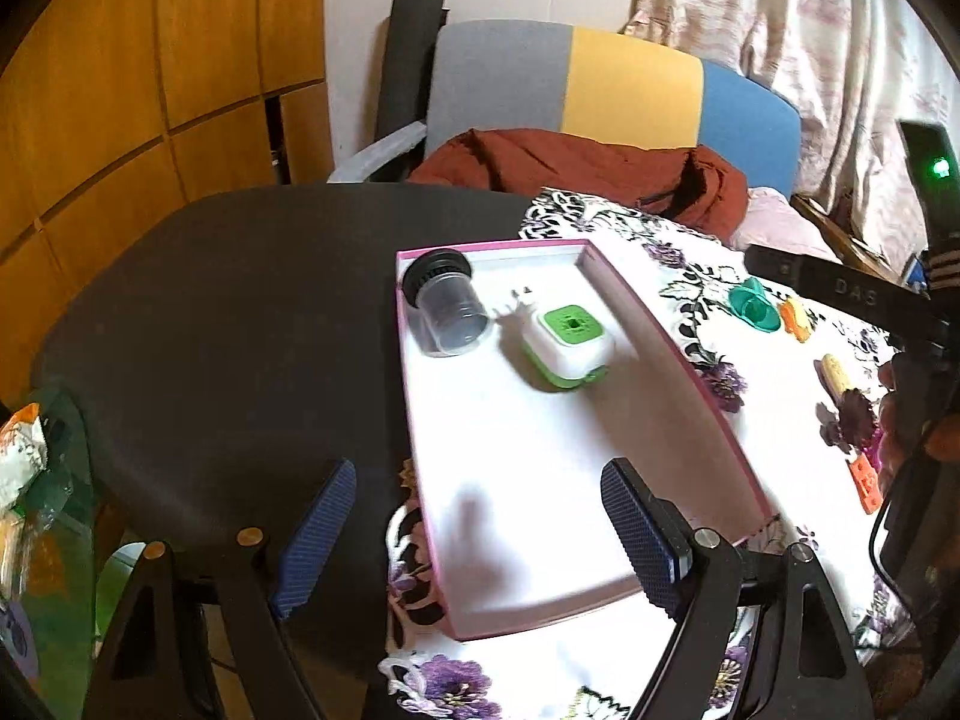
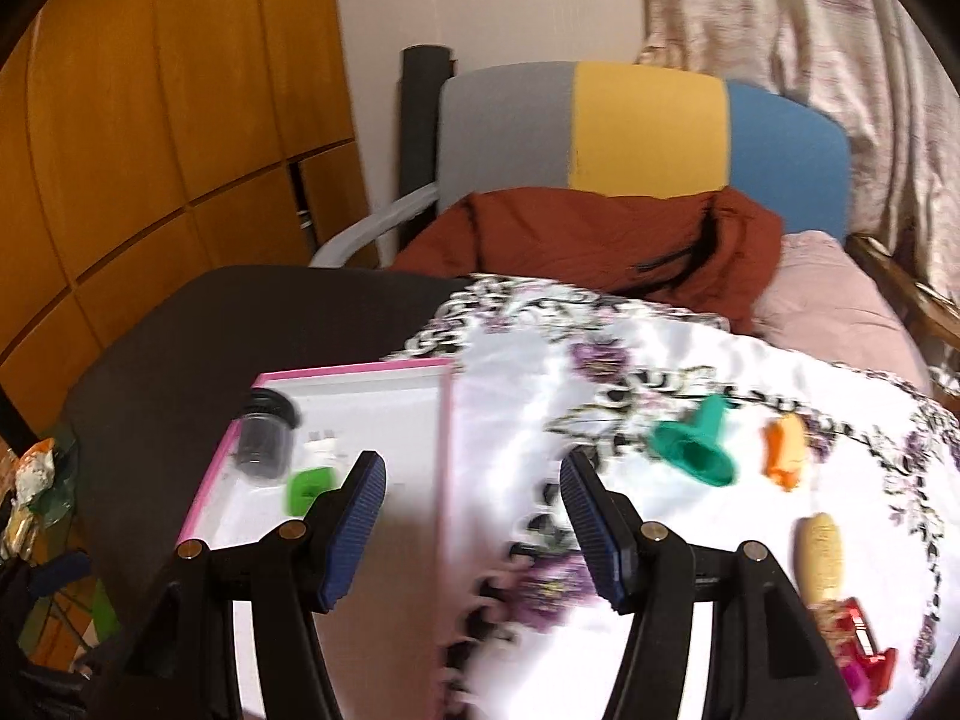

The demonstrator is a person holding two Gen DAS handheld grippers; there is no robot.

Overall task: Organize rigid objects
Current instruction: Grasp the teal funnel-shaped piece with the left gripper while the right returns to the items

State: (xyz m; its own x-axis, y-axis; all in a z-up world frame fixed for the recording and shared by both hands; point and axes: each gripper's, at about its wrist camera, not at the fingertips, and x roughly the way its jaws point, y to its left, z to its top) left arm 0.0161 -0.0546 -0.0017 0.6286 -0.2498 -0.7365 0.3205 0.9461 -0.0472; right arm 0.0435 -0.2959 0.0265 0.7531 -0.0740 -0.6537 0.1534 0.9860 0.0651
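The left gripper [image 1: 480,534] is angling down over the near end of the pink-rimmed tray [image 1: 690,360], its blue pads [image 1: 639,534] standing wide with nothing between them. The right gripper [image 2: 474,516] is also tilting down, straddling the tray's right wall [image 2: 445,450], its jaws parted about halfway and gripping nothing.

Inside the tray, at its far end, a clear jar with a black cap [image 1: 443,300] is lying on its side, just beside a white-and-green cube adapter [image 1: 567,345]. From the right wrist the adapter [image 2: 309,489] is partly hiding behind the left finger, and that whole view is smearing with blur.

On the floral cloth [image 2: 660,360] to the right of the tray, a teal funnel-shaped piece [image 2: 696,441], an orange piece [image 2: 783,450], a tan oblong [image 2: 819,552] and a red-pink item [image 2: 864,654] are lying well apart. The last one is cut off at the frame edge and hard to identify.

Only the left wrist view is showing the other tool's black body [image 1: 840,288] reaching in at the right edge, plus a crinkled wrapper [image 1: 21,450] at the left.
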